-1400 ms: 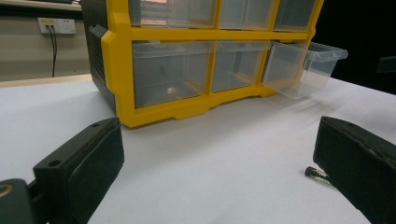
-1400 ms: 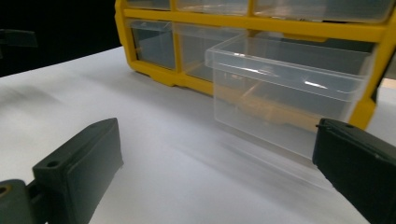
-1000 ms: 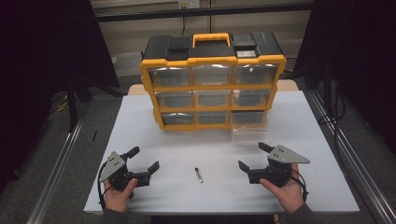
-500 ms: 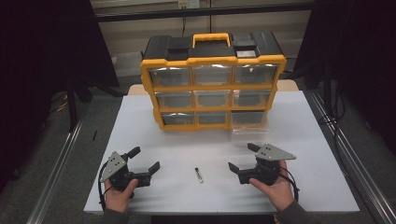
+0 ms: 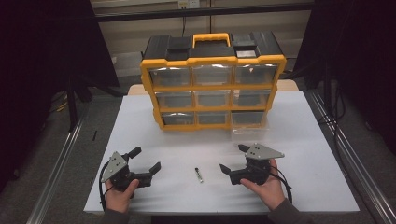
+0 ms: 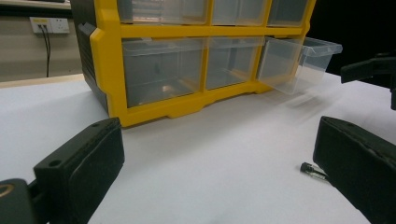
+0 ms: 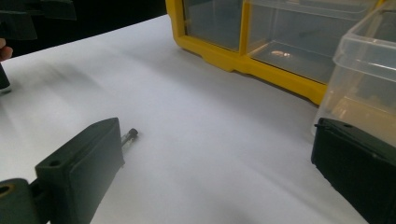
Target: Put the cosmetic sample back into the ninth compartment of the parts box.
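A yellow and black drawer organizer stands at the back of the white table. Its bottom right clear drawer is pulled out. A small dark-tipped cylinder lies on the table between my hands. My left gripper is open to its left with nothing between the jaws. My right gripper is open just right of the cylinder. The left gripper view has the cylinder beside the right jaw and the drawer beyond. In the right gripper view the cylinder lies by the left jaw, with the drawer close ahead.
The organizer's other drawers are closed. Metal rails run along both sides of the table over a dark floor. Bare table surface lies in front of the organizer and around both hands.
My right gripper has moved left toward the small cylinder, staying open. The left gripper and the cylinder have kept their places.
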`<state>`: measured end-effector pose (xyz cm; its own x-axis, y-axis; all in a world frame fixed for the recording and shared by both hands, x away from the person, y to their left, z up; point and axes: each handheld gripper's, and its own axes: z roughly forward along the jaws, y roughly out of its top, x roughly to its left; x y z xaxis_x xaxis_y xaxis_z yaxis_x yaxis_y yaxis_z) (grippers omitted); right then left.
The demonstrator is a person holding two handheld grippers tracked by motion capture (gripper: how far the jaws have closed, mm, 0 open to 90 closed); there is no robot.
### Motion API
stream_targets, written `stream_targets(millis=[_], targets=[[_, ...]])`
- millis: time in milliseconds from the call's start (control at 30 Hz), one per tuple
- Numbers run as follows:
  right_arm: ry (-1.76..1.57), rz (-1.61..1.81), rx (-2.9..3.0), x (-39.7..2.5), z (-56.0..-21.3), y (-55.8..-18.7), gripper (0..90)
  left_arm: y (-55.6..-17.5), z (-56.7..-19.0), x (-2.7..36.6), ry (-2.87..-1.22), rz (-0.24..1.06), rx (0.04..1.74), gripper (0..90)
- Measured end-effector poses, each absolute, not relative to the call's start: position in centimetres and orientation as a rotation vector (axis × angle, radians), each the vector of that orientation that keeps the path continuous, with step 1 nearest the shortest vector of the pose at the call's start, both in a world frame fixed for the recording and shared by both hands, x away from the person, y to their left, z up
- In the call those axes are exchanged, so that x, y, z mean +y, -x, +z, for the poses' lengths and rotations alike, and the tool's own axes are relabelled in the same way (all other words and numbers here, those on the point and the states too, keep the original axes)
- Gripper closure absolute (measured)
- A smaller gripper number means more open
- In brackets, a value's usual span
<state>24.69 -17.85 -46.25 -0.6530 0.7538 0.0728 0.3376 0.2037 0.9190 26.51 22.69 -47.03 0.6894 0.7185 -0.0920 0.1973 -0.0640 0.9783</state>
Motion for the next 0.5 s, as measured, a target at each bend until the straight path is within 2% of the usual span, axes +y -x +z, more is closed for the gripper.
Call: stream_targets(millis=[500], targets=[[-0.996,1.414,2.149,-15.5,-46.7,-25.2,1.7,-26.5,-47.0,22.8,-1.636,0.506,0.741,2.1]])
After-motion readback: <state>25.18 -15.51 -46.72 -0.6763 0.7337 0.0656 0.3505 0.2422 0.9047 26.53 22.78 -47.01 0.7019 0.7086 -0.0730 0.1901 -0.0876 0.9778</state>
